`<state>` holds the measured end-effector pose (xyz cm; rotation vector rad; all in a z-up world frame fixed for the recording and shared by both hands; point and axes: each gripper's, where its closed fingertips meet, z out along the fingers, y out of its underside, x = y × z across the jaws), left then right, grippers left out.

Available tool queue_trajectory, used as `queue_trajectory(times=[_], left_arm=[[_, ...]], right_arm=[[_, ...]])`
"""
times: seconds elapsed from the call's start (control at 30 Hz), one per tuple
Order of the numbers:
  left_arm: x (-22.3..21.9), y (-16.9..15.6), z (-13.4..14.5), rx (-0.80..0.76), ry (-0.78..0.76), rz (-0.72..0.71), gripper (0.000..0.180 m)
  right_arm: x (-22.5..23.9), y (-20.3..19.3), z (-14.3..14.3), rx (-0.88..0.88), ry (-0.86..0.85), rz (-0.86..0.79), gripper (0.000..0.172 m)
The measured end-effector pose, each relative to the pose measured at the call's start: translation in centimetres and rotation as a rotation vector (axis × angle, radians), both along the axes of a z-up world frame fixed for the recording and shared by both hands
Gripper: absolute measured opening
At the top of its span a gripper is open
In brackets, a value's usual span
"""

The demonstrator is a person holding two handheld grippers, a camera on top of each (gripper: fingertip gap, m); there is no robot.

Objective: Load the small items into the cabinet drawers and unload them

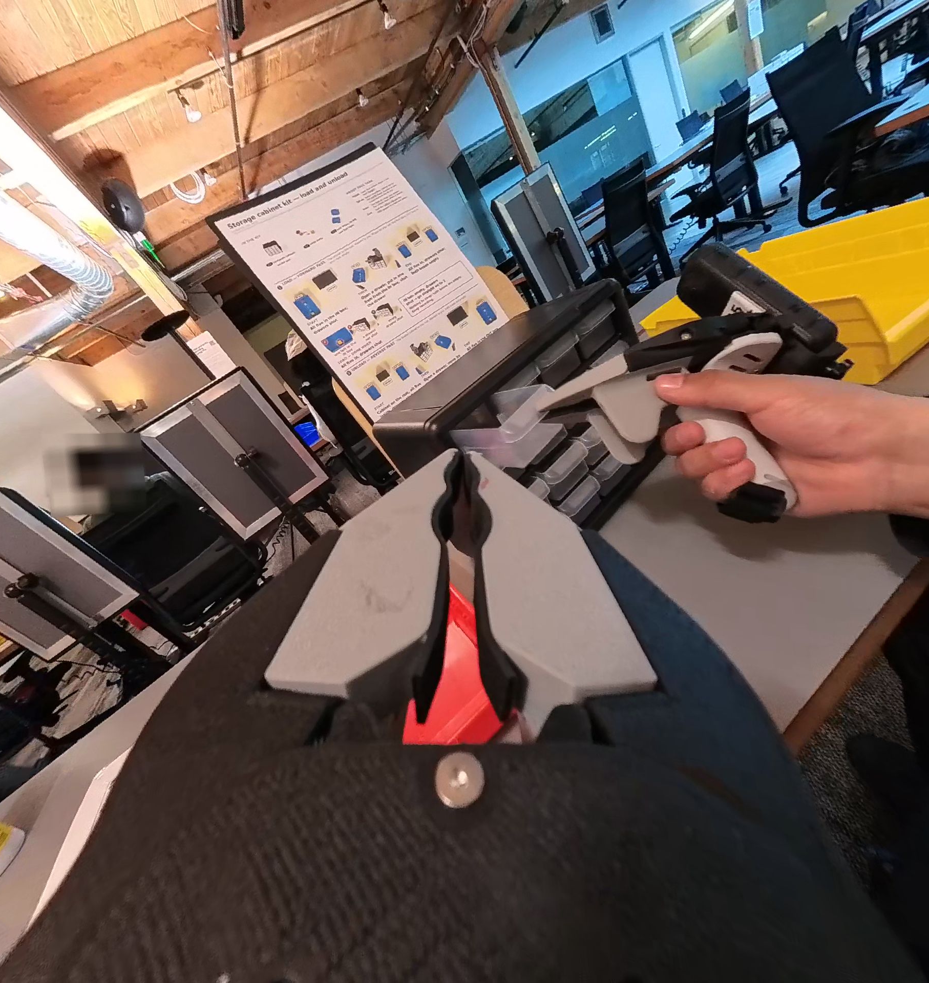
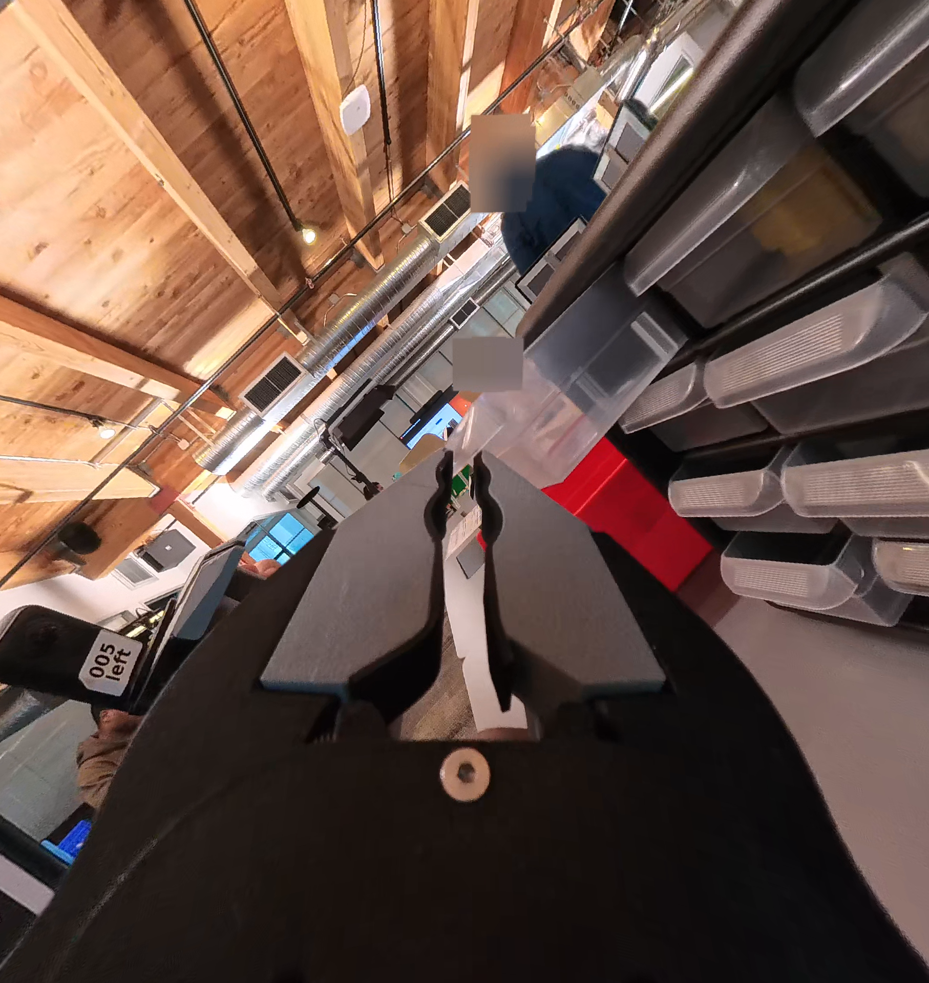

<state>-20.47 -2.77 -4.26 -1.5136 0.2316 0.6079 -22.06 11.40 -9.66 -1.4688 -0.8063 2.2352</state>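
Right now, closest to me in the left wrist view, my left hand-held gripper (image 1: 461, 460) has its gray fingers pressed together with nothing between them. Under it I can see a shiny red bin (image 1: 454, 686) through the gap.

A bit farther, in the middle right of that view, my right hand-held gripper (image 1: 539, 405) pinches the front lip of a clear drawer (image 1: 510, 425). The drawer sticks out of the black cabinet (image 1: 510, 340), which stands on the smooth gray surface (image 1: 718, 601). In the right wrist view the see-through plastic lip (image 2: 465, 452) sits at the tips of that hand-held gripper (image 2: 463, 461).

I think the job is somewhere in the middle. One drawer is open, and the other small boxy drawers look shut. I cannot tell what is inside the open one, so I cannot tell if it is being filled or emptied.

Farther back, a yellow plastic tray (image 1: 845, 298) sits at the upper right, and a white poster board (image 1: 366, 276) leans behind the cabinet.
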Motion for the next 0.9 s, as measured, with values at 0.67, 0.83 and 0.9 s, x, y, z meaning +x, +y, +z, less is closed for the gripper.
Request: queue_trajectory(times=[0.67, 0.83, 0.9], left_arm=[[-6.1, -0.6, -3.9, -0.097, -0.129, 0.124, 0.000], [-10.9, -1.3, -8.6, -0.213, -0.251, 0.244, 0.000], [-12.4, -1.6, -9.7, -0.222, -0.297, 0.287, 0.000]], right_arm=[[9.4, -6.3, -0.8, 0.439, -0.138, 0.342, 0.027], [12.9, -6.2, -1.2, 0.677, -0.174, 0.316, 0.030], [13.6, -5.1, -1.9, 0.765, -0.234, 0.299, 0.037]])
